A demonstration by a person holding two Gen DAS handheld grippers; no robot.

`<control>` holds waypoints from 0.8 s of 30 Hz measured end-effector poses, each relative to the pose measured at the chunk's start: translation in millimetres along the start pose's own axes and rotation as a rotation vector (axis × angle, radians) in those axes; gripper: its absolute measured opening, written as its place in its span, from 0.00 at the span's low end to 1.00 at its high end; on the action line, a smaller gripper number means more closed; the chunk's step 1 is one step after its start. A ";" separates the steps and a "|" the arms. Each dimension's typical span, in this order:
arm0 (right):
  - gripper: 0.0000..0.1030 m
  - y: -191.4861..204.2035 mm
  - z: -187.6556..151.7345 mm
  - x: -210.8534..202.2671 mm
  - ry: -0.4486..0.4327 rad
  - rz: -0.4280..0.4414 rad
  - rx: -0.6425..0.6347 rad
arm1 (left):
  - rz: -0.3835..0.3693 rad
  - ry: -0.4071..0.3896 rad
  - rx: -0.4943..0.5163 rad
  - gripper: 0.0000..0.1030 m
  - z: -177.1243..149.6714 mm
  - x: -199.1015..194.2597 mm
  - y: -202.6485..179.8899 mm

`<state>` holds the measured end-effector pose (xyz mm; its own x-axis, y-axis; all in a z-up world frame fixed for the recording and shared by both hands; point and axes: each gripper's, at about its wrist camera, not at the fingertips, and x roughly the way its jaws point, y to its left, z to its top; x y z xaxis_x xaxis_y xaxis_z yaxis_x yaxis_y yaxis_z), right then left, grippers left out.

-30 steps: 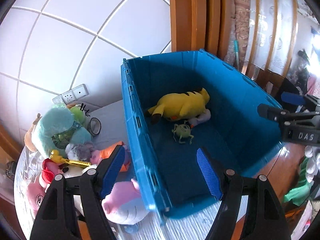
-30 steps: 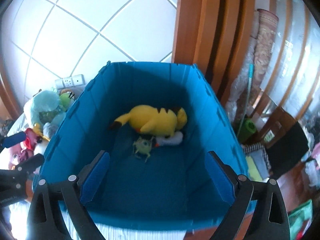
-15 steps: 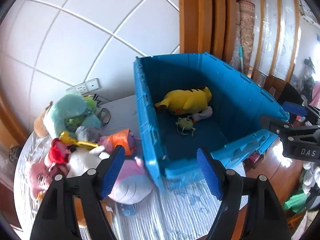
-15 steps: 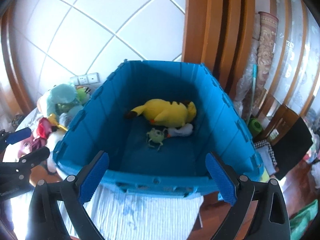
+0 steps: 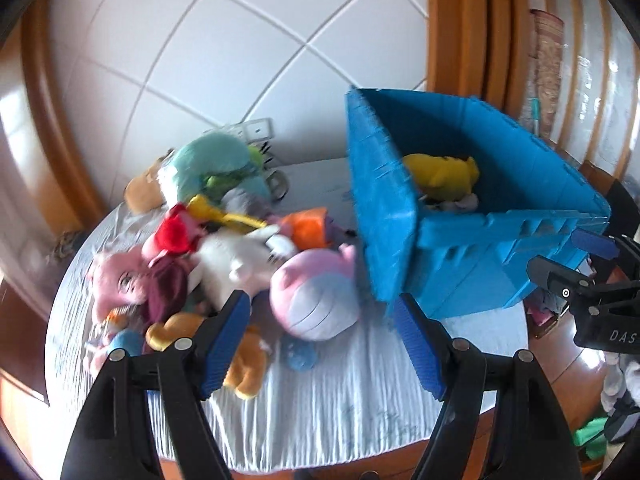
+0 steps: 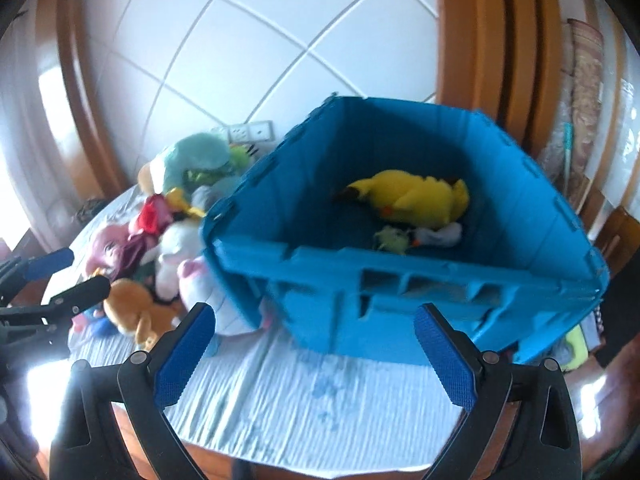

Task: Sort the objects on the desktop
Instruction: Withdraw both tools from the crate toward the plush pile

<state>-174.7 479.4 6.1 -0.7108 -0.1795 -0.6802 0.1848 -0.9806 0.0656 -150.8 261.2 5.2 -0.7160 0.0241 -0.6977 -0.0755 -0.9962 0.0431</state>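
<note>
A big blue crate stands on the right of a round table. Inside it lie a yellow plush, a small green plush and a small white toy. Left of the crate lies a heap of plush toys: a pink-and-lilac round one against the crate wall, a white one, a teal one, a pink one and an orange-brown one. My left gripper hangs open over the table's front. My right gripper is open before the crate.
A ribbed white cloth covers the table, whose front edge runs just past my fingers. A white tiled wall with sockets stands behind. A wooden door frame rises at the right, with floor clutter beside the crate.
Both grippers have drawn back and down from over the crate to the table's front edge. The left view has swung left onto the toy heap. Both stay open.
</note>
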 end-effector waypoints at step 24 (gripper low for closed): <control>0.99 216.7 -12.1 44.2 -0.001 0.086 -0.086 | 0.118 0.029 -0.108 0.72 -73.2 -11.2 214.1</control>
<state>-157.9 259.9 -18.6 -0.6906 -0.2632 -0.6736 0.3029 -0.9511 0.0611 -108.1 41.6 -30.1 -0.6951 -0.0947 -0.7127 0.0845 -0.9952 0.0499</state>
